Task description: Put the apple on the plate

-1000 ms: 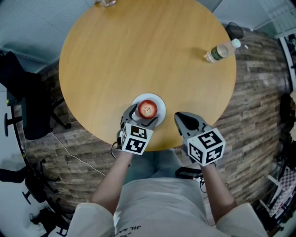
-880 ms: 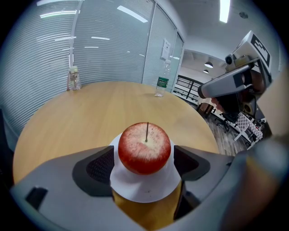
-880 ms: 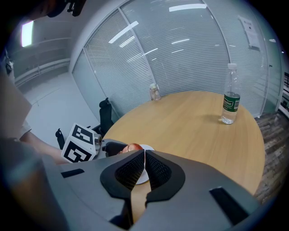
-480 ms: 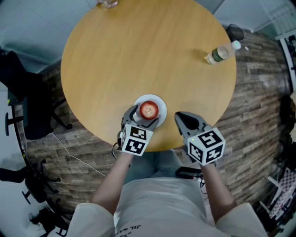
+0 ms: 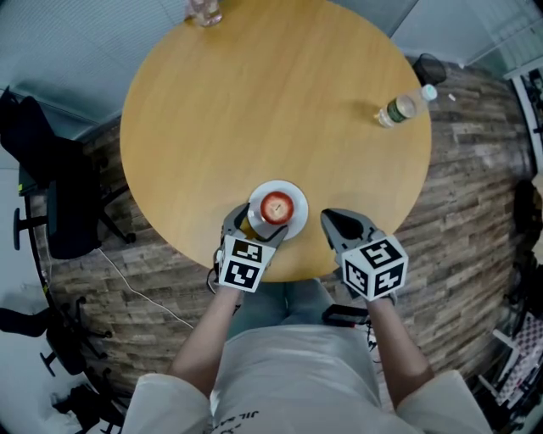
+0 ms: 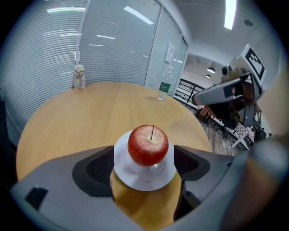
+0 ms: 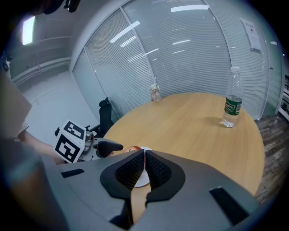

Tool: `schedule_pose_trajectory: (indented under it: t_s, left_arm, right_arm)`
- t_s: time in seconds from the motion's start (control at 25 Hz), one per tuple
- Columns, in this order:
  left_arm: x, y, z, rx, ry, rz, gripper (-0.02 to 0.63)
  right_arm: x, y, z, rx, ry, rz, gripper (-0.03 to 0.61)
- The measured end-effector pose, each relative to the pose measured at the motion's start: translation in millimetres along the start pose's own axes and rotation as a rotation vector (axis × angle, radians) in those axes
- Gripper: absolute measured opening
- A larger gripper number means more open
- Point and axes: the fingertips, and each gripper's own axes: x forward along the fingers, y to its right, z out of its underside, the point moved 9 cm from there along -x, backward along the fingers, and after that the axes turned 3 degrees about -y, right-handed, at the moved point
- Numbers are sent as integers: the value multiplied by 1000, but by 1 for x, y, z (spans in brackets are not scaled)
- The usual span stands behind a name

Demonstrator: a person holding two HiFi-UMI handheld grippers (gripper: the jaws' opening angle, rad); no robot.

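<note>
A red apple (image 5: pixel 277 206) (image 6: pixel 148 144) stands upright on a small white plate (image 5: pixel 297 219) (image 6: pixel 143 179) near the round table's front edge. My left gripper (image 5: pixel 254 227) (image 6: pixel 144 166) is open just behind the plate. Its fingers straddle the plate's near rim and do not touch the apple. My right gripper (image 5: pixel 339 222) (image 7: pixel 144 158) hovers to the right of the plate, shut with nothing in it. In the right gripper view the jaws hide most of the plate (image 7: pixel 143 179).
The wooden table (image 5: pixel 254 102) also carries a water bottle (image 5: pixel 403 106) (image 6: pixel 162 90) (image 7: pixel 231 106) at the far right and a small glass jar (image 5: pixel 204 10) (image 6: pixel 80 76) (image 7: pixel 156 94) at the far edge. A dark office chair (image 5: pixel 51 195) stands left of the table.
My left gripper has drawn back slightly toward the table's edge, away from the apple, which stays on the plate. The right gripper has hardly moved.
</note>
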Motion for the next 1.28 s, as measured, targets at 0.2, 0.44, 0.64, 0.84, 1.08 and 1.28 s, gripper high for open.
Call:
schedule_pose_trajectory:
  t_s: [0.2,0.44,0.64,0.84,1.08,1.28]
  left_arm:
    - [-9,-6,-1,-50,-2,-9,396]
    - [-25,-8,-6,-56,12,-51,298]
    - [-42,-7,-10,-100,60,-88,176]
    - [-56,-6,-13,-96,76,-117,95]
    - [-74,-6,-16,-131,110,-117,4]
    - [-91,0,-20,-135,142,-89,3]
  right_arm:
    - [-1,-2,-4,-18,0,-5,31]
    - [-7,-8,-12,-40,15,-9,31]
    - [-12,-13,-16,-49,25,-17,31]
    - [-12,-19,-16,-66,16,-30,31]
    - [-17,-23,-21,-79,32,-33,31]
    - [-28,-23,-26,-86,55,-25,31]
